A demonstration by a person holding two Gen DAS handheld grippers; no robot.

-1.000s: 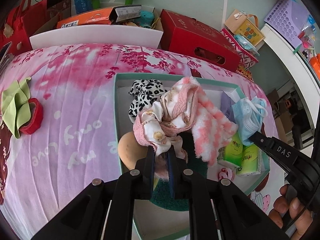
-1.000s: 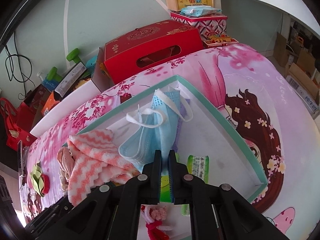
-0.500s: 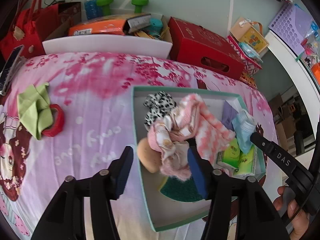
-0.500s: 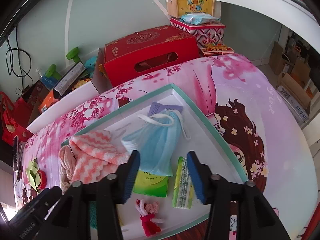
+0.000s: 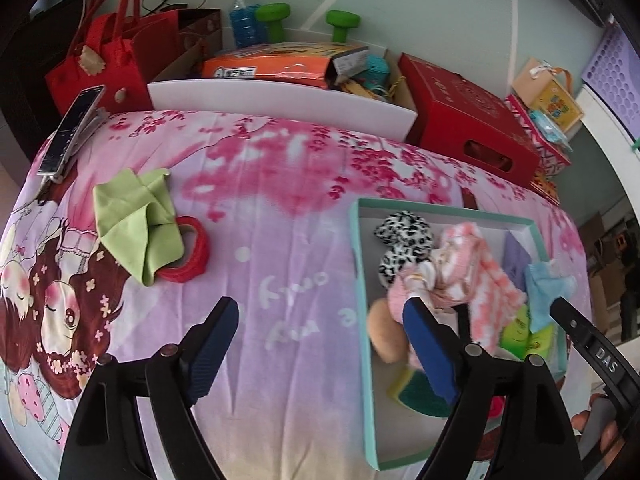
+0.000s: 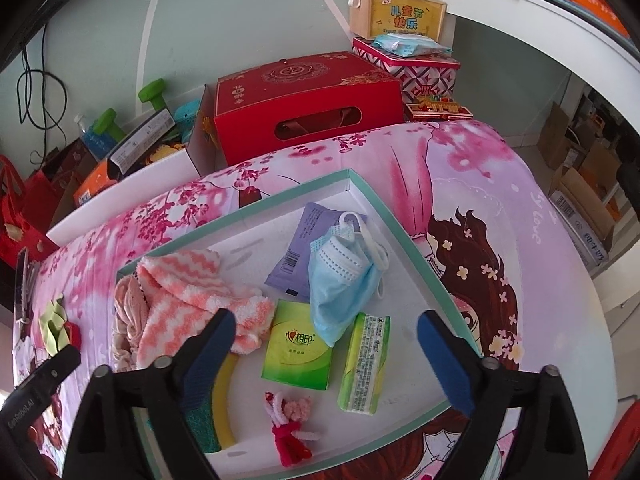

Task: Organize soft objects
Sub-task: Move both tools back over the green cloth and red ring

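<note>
Pink printed bedsheet is lying soft and wrinkled under both grippers. Teal-rimmed shallow cardboard tray is sitting ahead of the right gripper, right of the left gripper. Both are gaping wide, holding nothing. Fuzzy pink-white zigzag towel is bunching by the right gripper's left finger; pleated blue face mask is resting just ahead between the fingers, overlapping a green tissue pack. Bare tray floor is showing toward its right rim. Crumpled green cloth is lying ahead-left of the left gripper, well apart.

Left tool gapes wide above the bed; green cloth far left, teal box right.
</note>
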